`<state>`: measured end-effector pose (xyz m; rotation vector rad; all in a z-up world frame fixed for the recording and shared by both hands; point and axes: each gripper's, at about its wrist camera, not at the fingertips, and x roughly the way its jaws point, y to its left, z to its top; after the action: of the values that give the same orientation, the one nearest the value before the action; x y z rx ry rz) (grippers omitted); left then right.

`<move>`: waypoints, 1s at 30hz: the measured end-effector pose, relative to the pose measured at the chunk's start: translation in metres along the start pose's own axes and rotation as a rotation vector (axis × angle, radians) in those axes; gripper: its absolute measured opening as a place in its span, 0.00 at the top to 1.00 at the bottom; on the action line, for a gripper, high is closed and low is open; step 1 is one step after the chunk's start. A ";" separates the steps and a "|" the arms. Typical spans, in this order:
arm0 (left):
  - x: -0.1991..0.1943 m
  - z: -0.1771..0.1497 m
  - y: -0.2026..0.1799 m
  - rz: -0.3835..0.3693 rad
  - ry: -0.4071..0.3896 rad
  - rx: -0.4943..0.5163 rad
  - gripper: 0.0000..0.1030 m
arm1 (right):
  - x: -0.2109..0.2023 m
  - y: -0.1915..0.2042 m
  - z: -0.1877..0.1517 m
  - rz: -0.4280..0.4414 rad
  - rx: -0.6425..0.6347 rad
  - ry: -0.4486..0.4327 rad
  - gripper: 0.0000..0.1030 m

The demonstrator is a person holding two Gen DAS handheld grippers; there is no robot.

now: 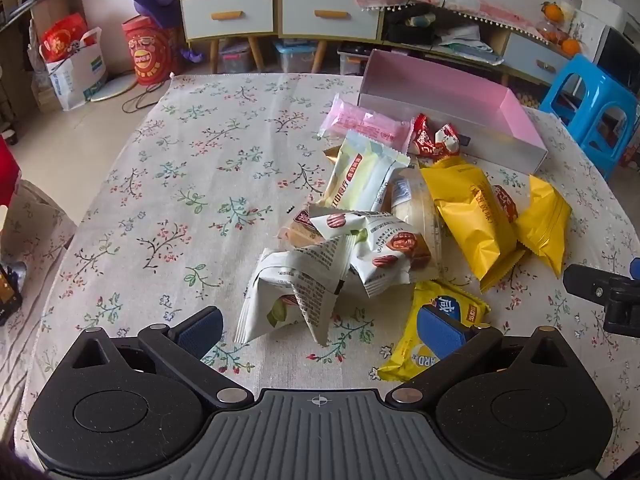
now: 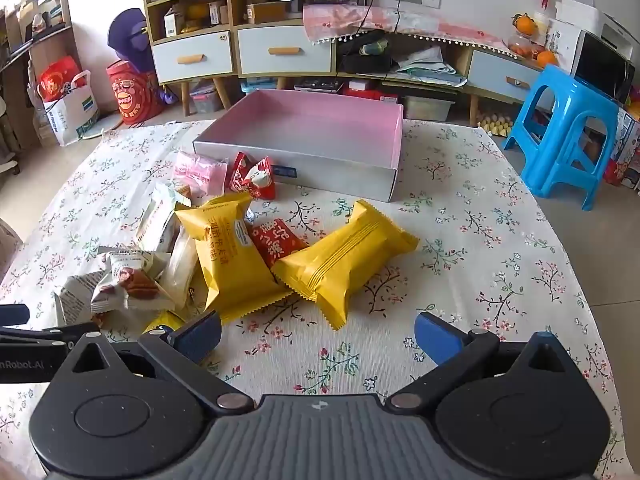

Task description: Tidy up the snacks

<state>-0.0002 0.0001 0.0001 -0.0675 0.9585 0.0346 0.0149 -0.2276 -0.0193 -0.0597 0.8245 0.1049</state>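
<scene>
A pile of wrapped snacks lies on the flowered tablecloth. In the left wrist view my left gripper [image 1: 320, 330] is open and empty, just short of a white nut packet [image 1: 296, 292], with a small yellow packet [image 1: 436, 336] by its right finger. In the right wrist view my right gripper [image 2: 318, 336] is open and empty, just short of two large yellow packets [image 2: 344, 264] [image 2: 232, 256]. Red packets [image 2: 252, 178] and a pink packet [image 2: 200, 174] lie near an empty pink box [image 2: 304, 126] at the far side, which also shows in the left wrist view [image 1: 460, 96].
The right gripper's body [image 1: 608, 292] shows at the right edge of the left wrist view. A blue plastic stool [image 2: 568, 136] stands beyond the table's right side. Cabinets [image 2: 240, 48] and bags [image 2: 68, 108] stand on the floor behind the table.
</scene>
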 end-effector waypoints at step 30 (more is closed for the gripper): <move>-0.002 -0.004 -0.004 0.011 -0.022 0.030 0.00 | 0.006 -0.002 -0.003 0.001 0.017 0.008 0.08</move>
<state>-0.0041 -0.0039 0.0000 -0.0345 0.9369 0.0307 0.0172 -0.2294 -0.0255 -0.0437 0.8334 0.0988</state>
